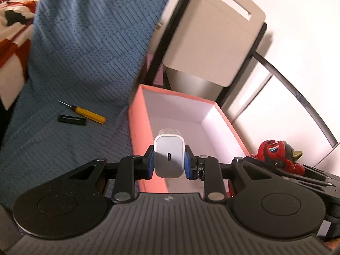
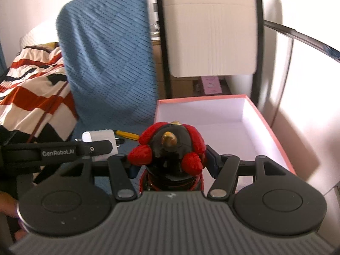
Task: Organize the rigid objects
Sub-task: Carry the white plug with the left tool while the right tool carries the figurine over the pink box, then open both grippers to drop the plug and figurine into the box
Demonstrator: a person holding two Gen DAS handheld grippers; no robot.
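My left gripper is shut on a white USB charger plug and holds it over the near left wall of an open pink box with a white inside. My right gripper is shut on a red and black toy figure beside the same box. The toy also shows at the right of the left wrist view. The charger and left gripper show at the left of the right wrist view. A yellow screwdriver and a small black bar lie on the blue cover.
A blue textured cover drapes a seat and its back. A white chair back stands behind the box. A striped red, white and black blanket lies at the left. A white wall is at the right.
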